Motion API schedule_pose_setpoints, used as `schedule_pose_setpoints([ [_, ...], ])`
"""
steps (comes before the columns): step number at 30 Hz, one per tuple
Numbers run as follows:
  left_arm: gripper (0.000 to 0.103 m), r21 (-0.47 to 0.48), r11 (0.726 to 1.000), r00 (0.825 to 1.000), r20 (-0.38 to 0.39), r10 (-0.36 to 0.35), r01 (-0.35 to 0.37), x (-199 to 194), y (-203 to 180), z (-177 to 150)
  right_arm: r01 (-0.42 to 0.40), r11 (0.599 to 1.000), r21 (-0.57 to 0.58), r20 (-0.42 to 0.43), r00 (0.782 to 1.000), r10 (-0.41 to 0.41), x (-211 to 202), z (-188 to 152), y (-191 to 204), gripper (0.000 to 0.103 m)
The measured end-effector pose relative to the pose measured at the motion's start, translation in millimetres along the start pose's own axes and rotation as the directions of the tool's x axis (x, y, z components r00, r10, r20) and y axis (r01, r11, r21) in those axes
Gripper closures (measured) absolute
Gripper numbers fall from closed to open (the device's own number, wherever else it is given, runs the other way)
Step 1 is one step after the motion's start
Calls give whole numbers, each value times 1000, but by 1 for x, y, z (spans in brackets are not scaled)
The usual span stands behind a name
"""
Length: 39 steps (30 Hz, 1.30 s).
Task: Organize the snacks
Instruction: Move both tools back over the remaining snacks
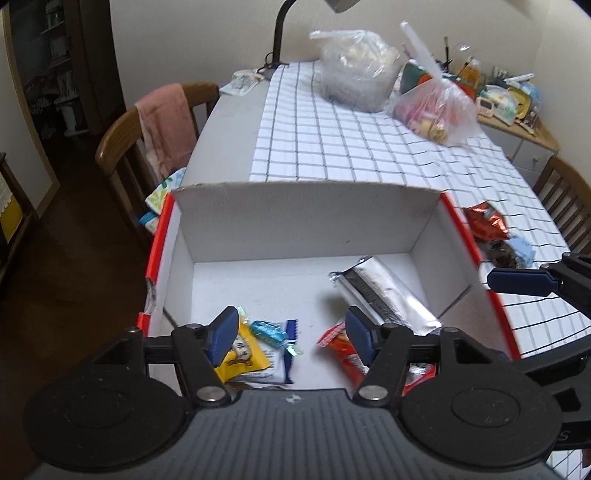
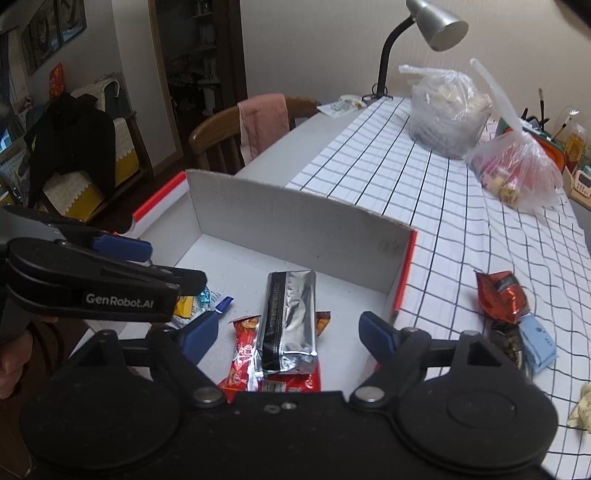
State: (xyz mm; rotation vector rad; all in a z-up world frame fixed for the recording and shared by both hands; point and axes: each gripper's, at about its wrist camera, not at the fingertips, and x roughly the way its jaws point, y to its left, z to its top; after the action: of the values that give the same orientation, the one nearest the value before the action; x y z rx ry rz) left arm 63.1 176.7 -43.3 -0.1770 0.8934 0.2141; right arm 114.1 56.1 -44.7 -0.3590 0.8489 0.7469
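Note:
A white cardboard box with red edges (image 1: 306,214) (image 2: 295,225) stands on the checked tablecloth. Inside lie a silver foil packet (image 1: 384,295) (image 2: 290,321) on a red snack packet (image 1: 345,349) (image 2: 243,354), a yellow packet (image 1: 242,356), a white and blue packet (image 1: 280,363) and a teal candy (image 1: 267,330). My left gripper (image 1: 290,334) is open and empty above the box's near side. My right gripper (image 2: 290,334) is open and empty above the silver packet. Outside the box to the right lie a red-brown packet (image 2: 500,297) (image 1: 484,221), a dark packet (image 2: 508,341) and a light blue packet (image 2: 539,345).
Two clear plastic bags (image 1: 354,70) (image 2: 517,173) sit at the far end of the table by a desk lamp (image 2: 436,26). A wooden chair with a pink towel (image 1: 166,122) stands left. A crumpled wrapper (image 2: 581,410) lies at the right edge.

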Motion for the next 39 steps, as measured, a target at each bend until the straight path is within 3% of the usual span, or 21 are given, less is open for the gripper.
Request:
schedule_pose_setpoints([
  [8,32,16,999,997,58,-47,46,-20,-29,3,6,1000,20,66,998,-7,-36,-6,-18,14],
  [20,24,37,992,985,120,-124,121,-33,-98,11,36,990,133,137,989,-54,-81,-30,-85,1],
  [29,24,75,983,978,110,-177,169,-21,-170,18,85,974,208,134,984,-114,-104,-59,-149,0],
  [39,24,80,984,983,76,-165,159,12,-246,20,199,942,269,84,970,-229,-116,-98,-233,0],
])
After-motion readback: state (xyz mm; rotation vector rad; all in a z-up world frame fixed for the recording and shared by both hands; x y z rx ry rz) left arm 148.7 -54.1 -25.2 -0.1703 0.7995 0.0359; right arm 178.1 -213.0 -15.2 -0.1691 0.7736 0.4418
